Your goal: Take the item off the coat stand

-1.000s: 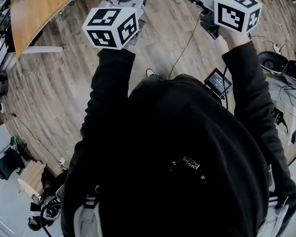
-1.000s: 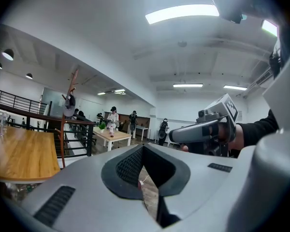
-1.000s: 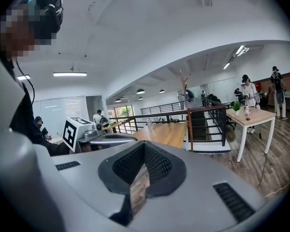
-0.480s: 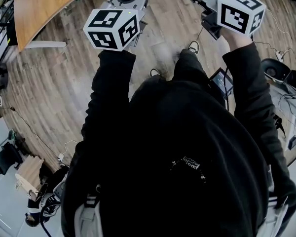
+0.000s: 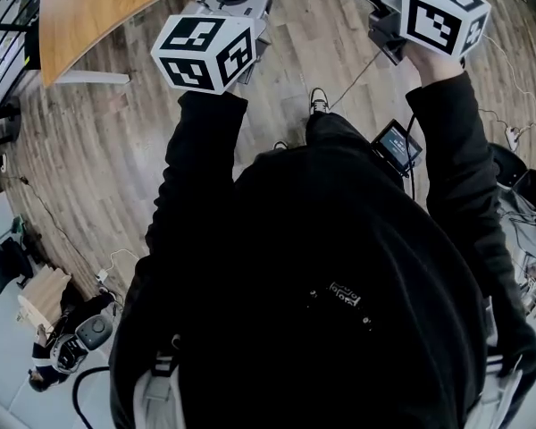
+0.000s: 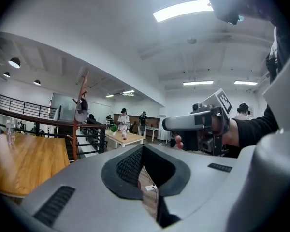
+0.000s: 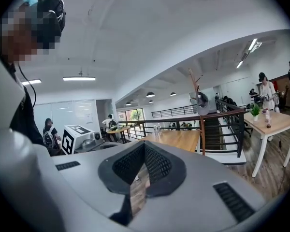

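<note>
Person in black top, seen from above, stands on plank floor w/ both arms raised fwd, one handheld tool per hand.

L tongs: shut, nothing between the pads; only floor planks show through the hollow behind the tips. R tongs: likewise shut & empty. The two are held side by side, apart from each other.

Coat stand: thin reddish-brown pole w/ angled pegs near the top. It stands upright just beside a dark railing, past the far end of a curved wooden surface.

Item: dark, hangs on upper part of the coat stand; kind too small to tell. Stand & item are well apart from both tongs, left of centre in the left gripper view and right of centre in the right gripper view.

Small screen unit sits at the person's right hip.

Background: light table w/ potted plant; a few other people stand near it.
</note>
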Motion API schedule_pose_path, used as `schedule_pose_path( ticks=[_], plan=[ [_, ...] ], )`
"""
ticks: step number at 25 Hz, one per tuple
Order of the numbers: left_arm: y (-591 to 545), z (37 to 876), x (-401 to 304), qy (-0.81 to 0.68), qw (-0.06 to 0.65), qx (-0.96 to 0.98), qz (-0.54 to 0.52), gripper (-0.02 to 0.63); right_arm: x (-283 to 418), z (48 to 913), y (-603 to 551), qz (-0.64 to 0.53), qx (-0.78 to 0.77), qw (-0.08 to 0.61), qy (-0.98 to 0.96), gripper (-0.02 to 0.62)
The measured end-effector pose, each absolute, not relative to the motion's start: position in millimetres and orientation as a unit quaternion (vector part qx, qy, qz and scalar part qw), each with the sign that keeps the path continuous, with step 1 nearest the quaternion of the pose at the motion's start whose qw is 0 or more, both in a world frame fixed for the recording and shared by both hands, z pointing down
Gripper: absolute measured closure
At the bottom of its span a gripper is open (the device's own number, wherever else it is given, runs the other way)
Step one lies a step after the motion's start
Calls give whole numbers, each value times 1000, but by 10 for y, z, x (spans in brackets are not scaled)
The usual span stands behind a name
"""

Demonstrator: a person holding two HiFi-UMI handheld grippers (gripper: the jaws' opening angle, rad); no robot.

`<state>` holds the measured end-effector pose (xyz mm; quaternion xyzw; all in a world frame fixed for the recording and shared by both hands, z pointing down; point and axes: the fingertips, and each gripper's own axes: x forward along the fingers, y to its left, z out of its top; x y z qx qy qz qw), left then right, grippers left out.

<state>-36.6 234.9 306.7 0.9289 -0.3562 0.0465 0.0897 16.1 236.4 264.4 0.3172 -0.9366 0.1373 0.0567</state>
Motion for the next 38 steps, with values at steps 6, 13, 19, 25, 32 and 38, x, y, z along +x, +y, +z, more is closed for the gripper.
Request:
schedule_pose_path(
  ticks=[6, 13, 19, 25, 32, 38],
  plan=[
    [1795, 2934, -131, -371, 76, 925, 43, 607, 432, 2574, 1839, 145, 298, 41, -942, 580],
    [1205, 2838, 312, -381, 77, 920, 43, 607, 886, 2507, 1204, 141, 288, 43, -946, 580],
    [908, 2756, 467, -392, 72, 916, 44, 607, 1057, 2524, 899, 128, 284, 44, -949, 580],
    [740, 2810, 504, -389, 77, 917, 47, 607, 1030, 2546, 706, 135, 275, 43, -951, 580],
    [366, 2877, 365, -382, 89, 919, 37, 607, 949, 2528, 365, 131, 292, 49, -946, 578],
    [-297, 2684, 243, -360, 70, 930, 29, 607, 771, 2410, -210, 129, 300, 49, -944, 579]
  ],
)
